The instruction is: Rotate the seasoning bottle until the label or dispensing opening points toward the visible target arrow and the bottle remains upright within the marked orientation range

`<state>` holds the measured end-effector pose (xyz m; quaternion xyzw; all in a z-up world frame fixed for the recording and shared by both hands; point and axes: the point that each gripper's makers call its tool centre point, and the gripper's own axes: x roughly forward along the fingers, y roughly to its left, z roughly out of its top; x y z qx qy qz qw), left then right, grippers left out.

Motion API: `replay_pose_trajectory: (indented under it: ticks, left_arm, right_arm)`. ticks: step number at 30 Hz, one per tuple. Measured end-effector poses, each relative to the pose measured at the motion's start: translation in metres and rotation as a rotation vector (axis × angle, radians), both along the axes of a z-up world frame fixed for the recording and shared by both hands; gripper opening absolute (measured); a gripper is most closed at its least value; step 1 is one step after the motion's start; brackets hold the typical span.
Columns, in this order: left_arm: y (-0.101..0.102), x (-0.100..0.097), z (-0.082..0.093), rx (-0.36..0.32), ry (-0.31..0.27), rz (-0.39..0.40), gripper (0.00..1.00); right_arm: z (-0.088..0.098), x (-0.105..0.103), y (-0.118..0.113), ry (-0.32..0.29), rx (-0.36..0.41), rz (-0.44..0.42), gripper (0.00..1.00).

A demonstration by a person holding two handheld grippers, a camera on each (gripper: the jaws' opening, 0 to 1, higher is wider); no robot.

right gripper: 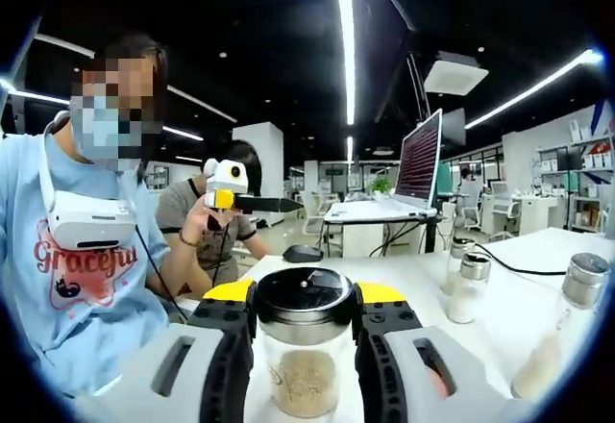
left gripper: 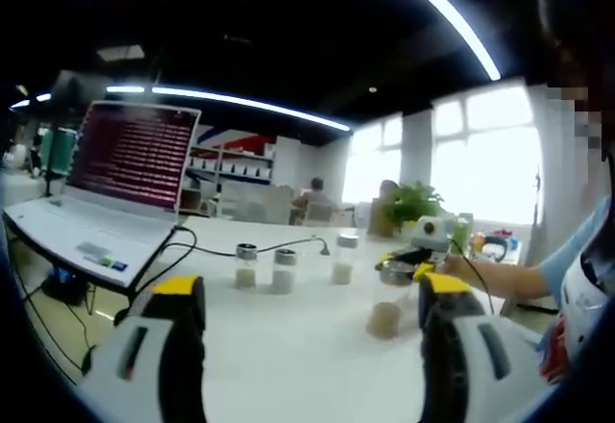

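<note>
Right gripper view: our right gripper (right gripper: 304, 332) clamps the upright seasoning bottle (right gripper: 303, 356) between its jaws, just under the metal cap. Our left gripper (left gripper: 312, 322) hangs wide apart above the white table (left gripper: 307, 336).

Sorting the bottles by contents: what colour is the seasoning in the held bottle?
Pale tan, in the seasoning bottle between the right gripper jaws; clearest in the right gripper view.
</note>
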<state>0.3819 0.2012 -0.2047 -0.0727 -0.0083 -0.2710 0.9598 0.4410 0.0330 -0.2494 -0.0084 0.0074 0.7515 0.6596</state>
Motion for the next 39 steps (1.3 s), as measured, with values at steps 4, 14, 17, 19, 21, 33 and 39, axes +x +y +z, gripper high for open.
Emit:
replay_pose_trajectory:
  ticks: [4, 14, 17, 19, 21, 33, 39]
  left_arm:
    - [-0.0016, 0.0007, -0.0013, 0.008, 0.001, -0.001, 0.98]
    - [-0.0003, 0.0016, -0.0026, 0.007, 0.005, 0.006, 0.98]
    - [-0.0015, 0.0016, -0.0032, 0.008, 0.005, 0.005, 0.98]
    - [-0.0024, 0.0014, -0.0037, 0.008, 0.006, 0.004, 0.98]
    - [-0.0022, 0.0014, -0.0035, 0.006, 0.005, 0.004, 0.97]
    - [-0.0006, 0.0007, -0.0041, 0.007, 0.005, 0.002, 0.97]
    - [-0.0002, -0.0003, -0.0049, 0.008, 0.006, 0.001, 0.97]
  right_arm:
    - [-0.0001, 0.0016, -0.0004, -0.003, 0.002, -0.006, 0.39]
    - [0.0000, 0.0030, -0.0002, -0.003, 0.024, -0.049, 0.39]
    - [0.0000, 0.0037, -0.0002, -0.005, 0.023, -0.062, 0.39]
    - [-0.0001, 0.0039, -0.0003, -0.006, 0.021, -0.072, 0.39]
    - [-0.0002, 0.0047, -0.0010, -0.006, 0.026, -0.083, 0.39]
    - [-0.0008, 0.0065, -0.0012, -0.010, 0.020, -0.152, 0.39]
    - [-0.0021, 0.0051, -0.0012, -0.009, 0.029, -0.172, 0.39]
